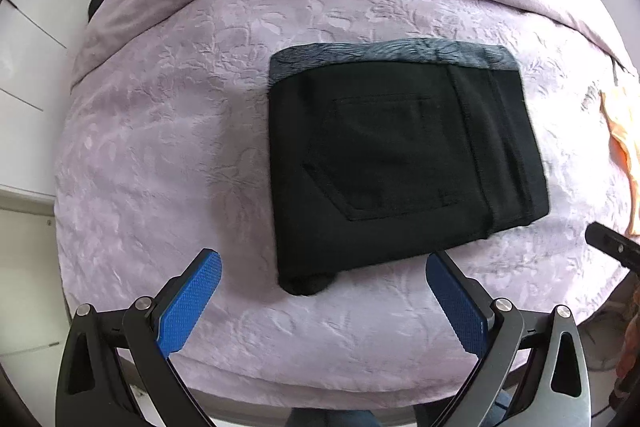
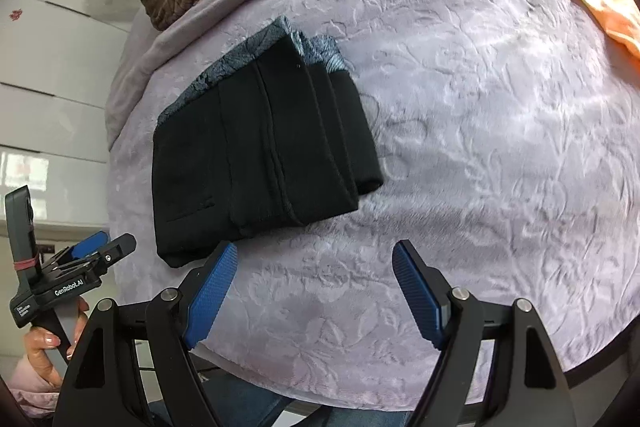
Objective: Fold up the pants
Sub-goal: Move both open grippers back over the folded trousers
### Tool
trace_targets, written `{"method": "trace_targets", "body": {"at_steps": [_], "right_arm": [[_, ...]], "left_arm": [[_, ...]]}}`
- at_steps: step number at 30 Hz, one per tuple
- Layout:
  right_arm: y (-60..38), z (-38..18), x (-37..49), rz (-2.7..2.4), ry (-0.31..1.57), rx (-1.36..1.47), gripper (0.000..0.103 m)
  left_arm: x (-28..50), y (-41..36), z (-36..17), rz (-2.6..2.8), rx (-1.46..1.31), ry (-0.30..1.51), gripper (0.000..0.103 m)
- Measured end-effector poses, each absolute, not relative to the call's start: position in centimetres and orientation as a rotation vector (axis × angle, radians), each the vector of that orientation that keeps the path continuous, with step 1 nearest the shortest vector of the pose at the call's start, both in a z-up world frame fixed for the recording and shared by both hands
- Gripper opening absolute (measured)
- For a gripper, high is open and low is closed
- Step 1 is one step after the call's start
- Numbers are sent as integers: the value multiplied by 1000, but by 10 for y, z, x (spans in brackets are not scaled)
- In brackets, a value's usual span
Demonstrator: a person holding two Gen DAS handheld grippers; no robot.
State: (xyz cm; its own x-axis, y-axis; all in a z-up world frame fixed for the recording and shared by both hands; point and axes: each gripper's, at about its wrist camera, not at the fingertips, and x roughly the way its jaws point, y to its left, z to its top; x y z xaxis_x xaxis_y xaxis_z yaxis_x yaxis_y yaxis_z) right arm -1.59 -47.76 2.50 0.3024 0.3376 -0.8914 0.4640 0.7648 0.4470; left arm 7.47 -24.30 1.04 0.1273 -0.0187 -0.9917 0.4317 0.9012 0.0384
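The black fleece-lined pants [image 1: 400, 155] sit folded on the bed [image 1: 160, 147]; soft, floppy, thick. Best pinched at the stacked edge. Both hand-held grippers, left [image 1: 322, 275] and right [image 2: 314, 267], gape wide, holding nothing.

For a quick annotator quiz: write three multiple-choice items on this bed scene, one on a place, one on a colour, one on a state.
1. Where do the black pants lie?
A. on the lilac bedspread
B. on the floor
C. between a gripper's pads

2. What colour are the left gripper pads?
A. red
B. blue
C. green

3. How are the pants?
A. spread flat at full length
B. bunched in a heap
C. folded into a compact block

Answers: 1 A, bedspread shows all round them; 2 B, both pads are blue; 3 C, stacked layers show at one end in the right wrist view.
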Motion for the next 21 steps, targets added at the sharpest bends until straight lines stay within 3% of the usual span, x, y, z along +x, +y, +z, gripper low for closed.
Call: {"method": "trace_targets", "body": {"at_steps": [21], "right_arm": [[-551,41,-1,35,1271,777,83]], "left_arm": [[45,-279,29,-241,324,1394,103]]}}
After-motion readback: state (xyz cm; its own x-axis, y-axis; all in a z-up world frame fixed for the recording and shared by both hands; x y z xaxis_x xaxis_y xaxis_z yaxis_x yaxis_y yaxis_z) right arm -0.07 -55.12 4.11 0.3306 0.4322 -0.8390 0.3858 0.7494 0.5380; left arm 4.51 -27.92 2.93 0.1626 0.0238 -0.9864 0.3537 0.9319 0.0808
